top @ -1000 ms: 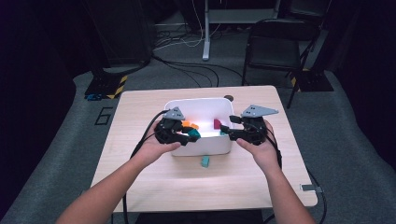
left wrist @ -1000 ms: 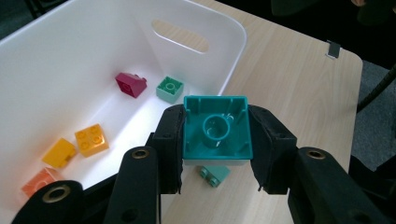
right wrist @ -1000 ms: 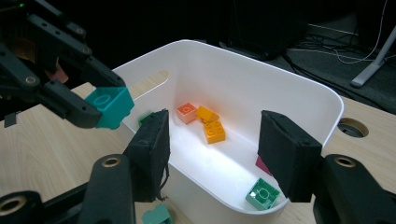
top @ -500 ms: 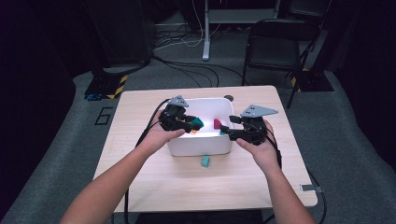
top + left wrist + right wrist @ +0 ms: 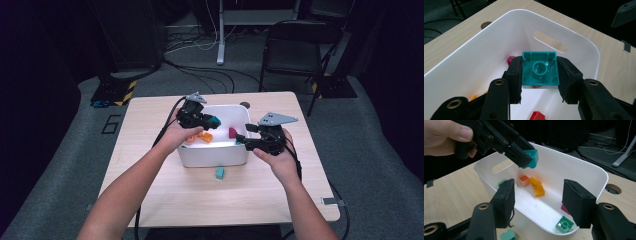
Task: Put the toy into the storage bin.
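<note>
Left claw (image 5: pixel 207 120) clamps teal brick (image 5: pixel 539 70) level above white bin (image 5: pixel 212 156)

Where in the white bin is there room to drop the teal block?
Free: the bare floor in the middle of the bin, between the orange blocks and the green block. The teal block, clamped in the left gripper, hangs above it. Crowded: the far end by the orange blocks, and the corner holding the green block.
</note>
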A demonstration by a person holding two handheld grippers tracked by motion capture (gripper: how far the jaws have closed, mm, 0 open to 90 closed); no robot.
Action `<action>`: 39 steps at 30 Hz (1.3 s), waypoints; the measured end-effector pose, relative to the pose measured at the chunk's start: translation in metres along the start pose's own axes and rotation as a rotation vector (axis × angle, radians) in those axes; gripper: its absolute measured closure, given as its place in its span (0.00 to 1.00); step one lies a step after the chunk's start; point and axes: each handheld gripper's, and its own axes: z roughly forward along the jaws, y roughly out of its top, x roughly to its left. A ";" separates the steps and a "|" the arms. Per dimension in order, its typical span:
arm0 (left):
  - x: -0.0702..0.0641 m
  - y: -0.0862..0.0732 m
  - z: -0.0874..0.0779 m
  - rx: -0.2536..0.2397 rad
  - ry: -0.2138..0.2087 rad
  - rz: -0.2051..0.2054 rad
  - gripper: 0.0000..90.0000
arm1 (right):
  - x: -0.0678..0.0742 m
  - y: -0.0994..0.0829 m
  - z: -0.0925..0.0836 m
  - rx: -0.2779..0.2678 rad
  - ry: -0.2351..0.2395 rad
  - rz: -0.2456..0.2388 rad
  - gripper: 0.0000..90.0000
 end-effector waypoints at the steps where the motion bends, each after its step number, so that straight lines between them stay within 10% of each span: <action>1: 0.001 0.001 0.002 0.001 0.003 -0.003 0.65 | 0.000 0.000 0.000 -0.002 0.000 -0.004 0.48; 39: 0.042 -0.005 0.051 0.055 0.055 -0.096 0.65 | -0.001 0.001 -0.001 -0.008 0.006 -0.001 0.47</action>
